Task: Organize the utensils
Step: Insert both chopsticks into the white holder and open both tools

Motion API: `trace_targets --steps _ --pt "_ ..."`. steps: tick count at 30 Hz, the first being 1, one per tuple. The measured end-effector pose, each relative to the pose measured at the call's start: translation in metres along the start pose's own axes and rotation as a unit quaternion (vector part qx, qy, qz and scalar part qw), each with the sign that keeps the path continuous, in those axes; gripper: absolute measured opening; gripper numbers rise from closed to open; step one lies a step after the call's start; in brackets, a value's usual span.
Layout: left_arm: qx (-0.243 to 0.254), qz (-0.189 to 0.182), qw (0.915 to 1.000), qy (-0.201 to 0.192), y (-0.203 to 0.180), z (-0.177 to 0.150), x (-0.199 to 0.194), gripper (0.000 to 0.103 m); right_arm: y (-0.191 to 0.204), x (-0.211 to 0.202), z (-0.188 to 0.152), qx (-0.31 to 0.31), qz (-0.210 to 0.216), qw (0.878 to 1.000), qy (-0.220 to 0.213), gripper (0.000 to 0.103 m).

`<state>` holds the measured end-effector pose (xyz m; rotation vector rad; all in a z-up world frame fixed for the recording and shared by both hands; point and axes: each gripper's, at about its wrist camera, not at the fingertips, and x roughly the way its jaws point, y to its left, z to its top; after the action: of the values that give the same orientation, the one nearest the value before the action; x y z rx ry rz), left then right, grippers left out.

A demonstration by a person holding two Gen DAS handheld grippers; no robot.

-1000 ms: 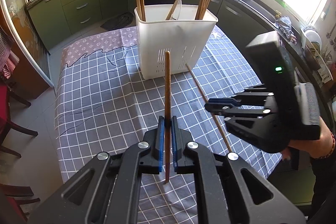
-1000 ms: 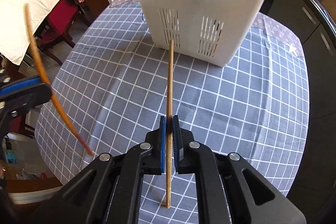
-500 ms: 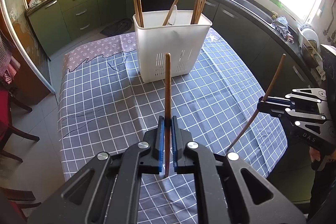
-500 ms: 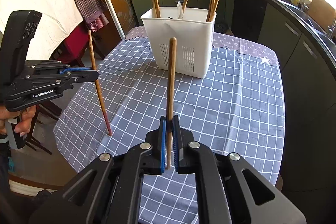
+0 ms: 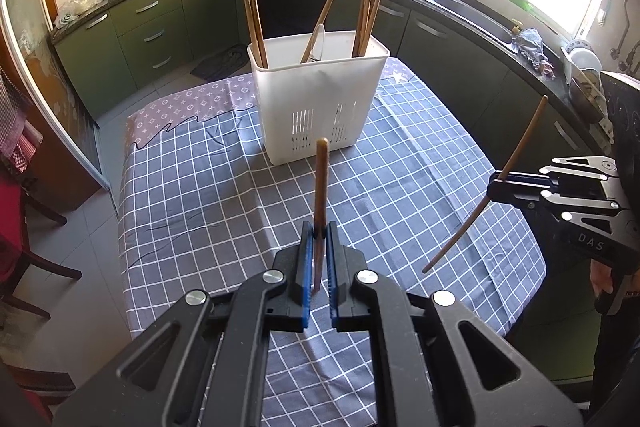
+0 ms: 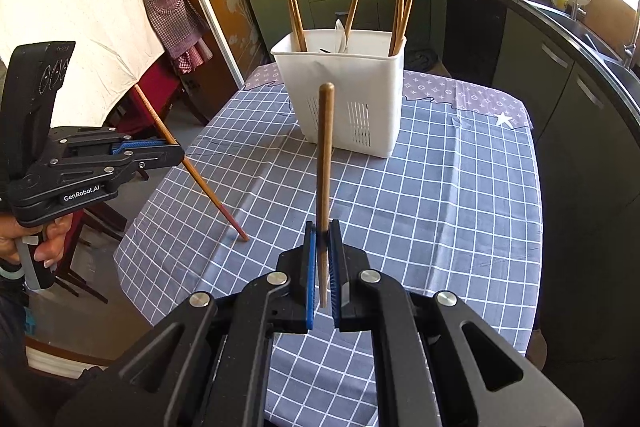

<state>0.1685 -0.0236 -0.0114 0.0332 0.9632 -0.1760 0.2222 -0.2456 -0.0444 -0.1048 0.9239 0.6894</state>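
Note:
A white slotted utensil holder [image 5: 320, 99] [image 6: 348, 87] stands on the checked tablecloth, with several wooden chopsticks and a white spoon leaning inside. My left gripper [image 5: 319, 231] [image 6: 176, 151] is shut on one wooden chopstick [image 5: 320, 179] [image 6: 192, 167], held above the cloth short of the holder. My right gripper [image 6: 323, 227] [image 5: 496, 183] is shut on another wooden chopstick [image 6: 325, 155] [image 5: 516, 159], raised at the table's right side. Both chopsticks hang clear of the holder.
The table [image 5: 192, 187] carries a grey checked cloth with a patterned strip at its far end. Red chairs [image 6: 160, 83] stand on one side. Green kitchen cabinets [image 5: 152, 27], a stove with pots and a sink counter [image 5: 460, 3] ring the room.
My right gripper lifted its chopstick off the cloth near the holder and drew back toward the table's right side, tilting it upright. The left gripper and chopstick rose slightly.

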Motion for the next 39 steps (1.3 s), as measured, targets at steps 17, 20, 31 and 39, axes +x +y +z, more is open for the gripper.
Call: trace_targets --steps 17,20,31,39 --pt "0.018 -0.008 0.9944 -0.103 -0.012 0.083 -0.079 0.006 -0.007 -0.080 0.109 0.018 0.020 0.993 -0.116 0.007" --pt "0.014 -0.010 0.9907 -0.135 -0.011 0.108 -0.095 0.006 -0.014 -0.090 0.136 0.029 0.027 0.989 -0.139 0.007" --pt "-0.005 0.015 0.9826 -0.185 0.011 0.177 -0.071 0.006 -0.037 -0.057 0.200 0.038 -0.007 0.985 -0.168 0.007" --pt "-0.016 0.036 0.9898 -0.137 0.031 0.178 -0.003 0.006 -0.054 0.019 0.201 0.039 -0.017 0.993 -0.114 0.007"
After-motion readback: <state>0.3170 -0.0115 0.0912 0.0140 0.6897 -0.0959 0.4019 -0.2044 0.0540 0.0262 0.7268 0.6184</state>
